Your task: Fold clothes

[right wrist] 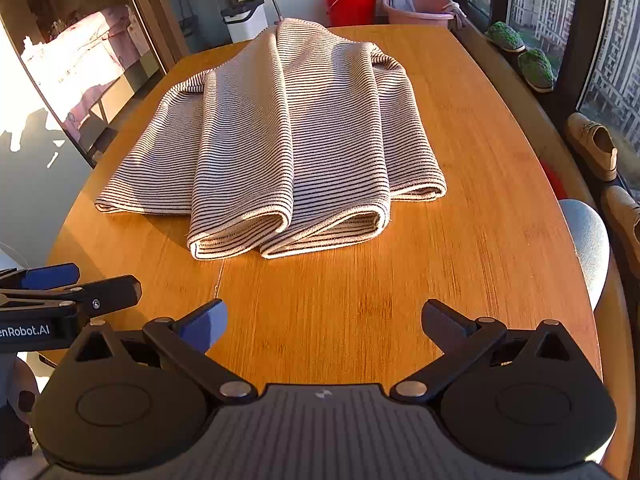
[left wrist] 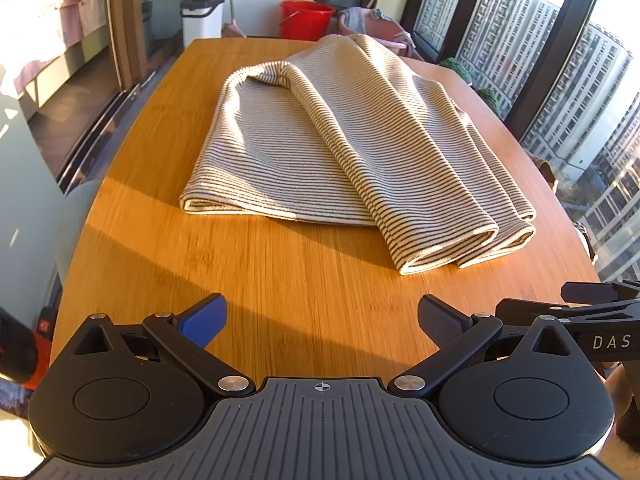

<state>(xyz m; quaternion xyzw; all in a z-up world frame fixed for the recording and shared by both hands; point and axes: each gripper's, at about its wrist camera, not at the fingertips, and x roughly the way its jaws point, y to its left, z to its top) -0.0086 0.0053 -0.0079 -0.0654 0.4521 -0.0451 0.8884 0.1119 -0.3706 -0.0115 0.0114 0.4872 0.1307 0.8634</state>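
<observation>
A beige garment with thin dark stripes (left wrist: 344,144) lies on the wooden table (left wrist: 280,280), partly folded, with two long folded parts laid over its body toward me. In the right wrist view the same striped garment (right wrist: 288,140) ends in two rolled cuffs near the table's middle. My left gripper (left wrist: 322,320) is open over bare wood, short of the cloth. My right gripper (right wrist: 324,322) is open too, with nothing between its fingers. Each gripper shows at the edge of the other's view: the right gripper (left wrist: 592,308) and the left gripper (right wrist: 60,292).
Beyond the table's far end stand a red bucket (left wrist: 306,18), a pink basin with cloth (right wrist: 418,6) and a white bin (left wrist: 202,16). Windows run along the right, with shoes (right wrist: 592,144) on the sill. A grey chair (right wrist: 588,244) sits at the table's right edge.
</observation>
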